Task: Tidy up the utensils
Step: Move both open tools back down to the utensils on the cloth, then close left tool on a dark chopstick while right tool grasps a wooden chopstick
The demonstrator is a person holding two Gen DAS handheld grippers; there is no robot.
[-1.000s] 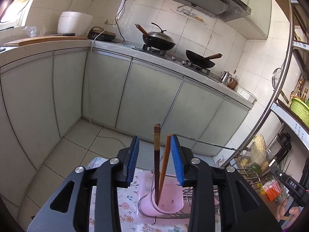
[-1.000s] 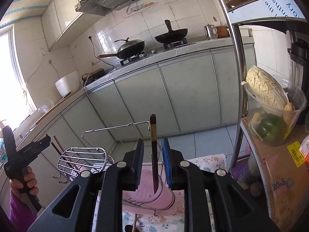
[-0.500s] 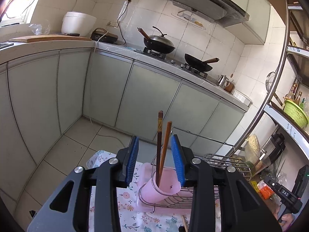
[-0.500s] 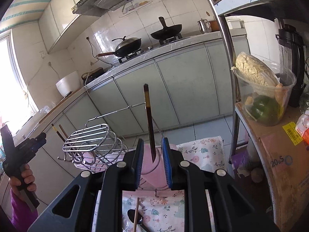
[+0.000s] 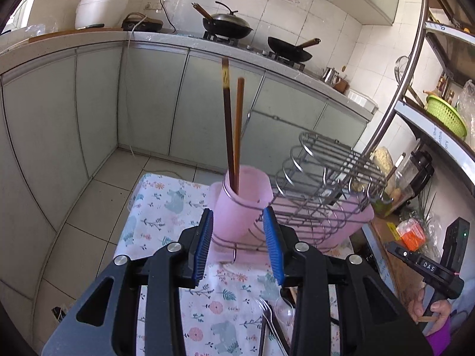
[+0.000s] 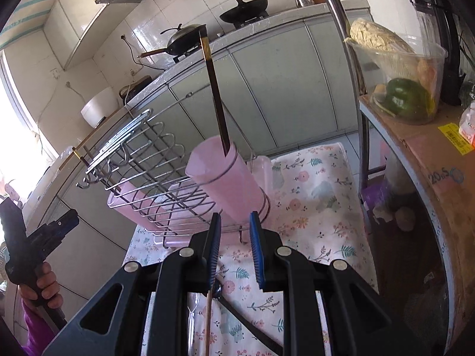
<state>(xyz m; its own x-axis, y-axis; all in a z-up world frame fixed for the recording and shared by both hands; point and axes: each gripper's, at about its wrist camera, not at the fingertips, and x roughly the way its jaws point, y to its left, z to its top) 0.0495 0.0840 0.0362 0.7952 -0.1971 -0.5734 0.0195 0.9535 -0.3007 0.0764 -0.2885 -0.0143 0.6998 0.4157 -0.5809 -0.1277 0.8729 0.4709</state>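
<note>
In the left wrist view, a pink cup (image 5: 237, 207) at the near end of a wire rack (image 5: 323, 175) holds two upright chopsticks (image 5: 228, 124). My left gripper (image 5: 239, 247) stands open just short of that cup, with nothing between its pads. In the right wrist view, another pink cup (image 6: 228, 181) at the rack's (image 6: 142, 172) other end holds one dark chopstick (image 6: 215, 89). My right gripper (image 6: 236, 250) hangs open with a narrow gap, empty, in front of this cup. A fork (image 5: 267, 317), a clear spoon (image 5: 285, 311) and a wooden chopstick (image 6: 208, 320) lie on the floral cloth (image 6: 311, 201).
A metal shelf post (image 5: 394, 95) and a shelf with a tub of vegetables (image 6: 400, 83) and a cardboard box (image 6: 439, 160) stand to the right of the table. Kitchen cabinets (image 5: 148, 103) with woks on top run behind. A hand (image 6: 38, 287) holds the left gripper.
Both grippers have sunk and drawn back from the cups. The chopsticks now stand clear beyond the pads, and the cloth with loose utensils has come into view. Jaw gaps look unchanged.
</note>
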